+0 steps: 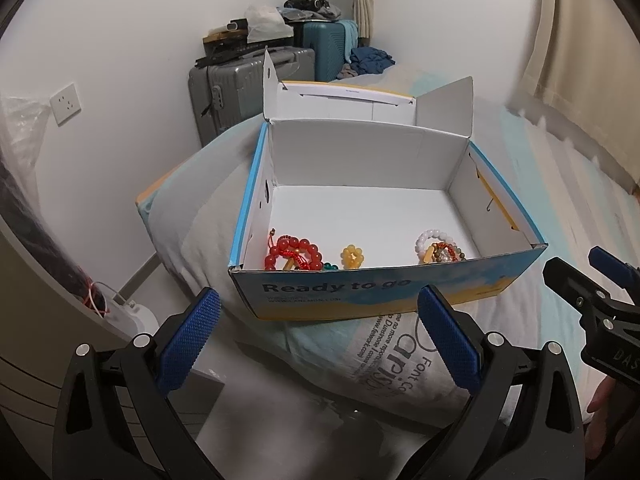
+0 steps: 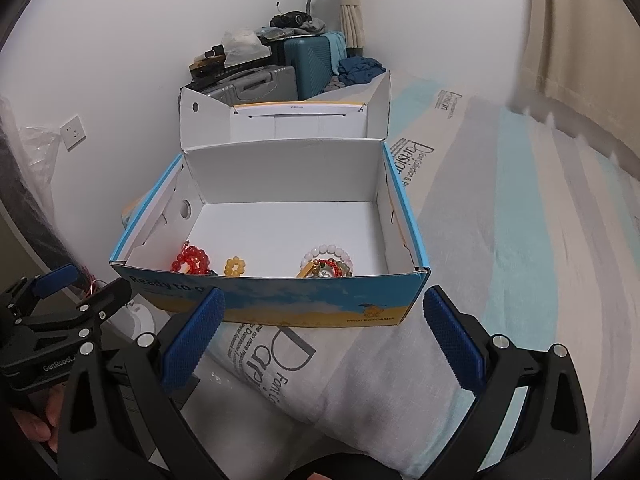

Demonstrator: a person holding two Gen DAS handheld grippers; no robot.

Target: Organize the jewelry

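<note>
Three clusters of beads are seen along the near wall inside the open box (image 1: pixel 384 296) on the bed: red bracelet (image 1: pixel 294 255), yellow ring (image 1: pixel 352 257), white bracelet (image 1: pixel 438 246). Both tools, left (image 1: pixel 320 336) and right (image 2: pixel 324 340), are held spread and empty, short of that wall; the red bracelet is judged nearer the left.

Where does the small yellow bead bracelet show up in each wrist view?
Left wrist view: the yellow bead bracelet lies on the box floor just behind the front wall, a little left of the box's middle, between the red bead bracelet and the white bead bracelet.
Right wrist view: the yellow bead bracelet sits in the same spot, left of picture centre.
Shared landmark: the blue and yellow front wall of the box.
</note>
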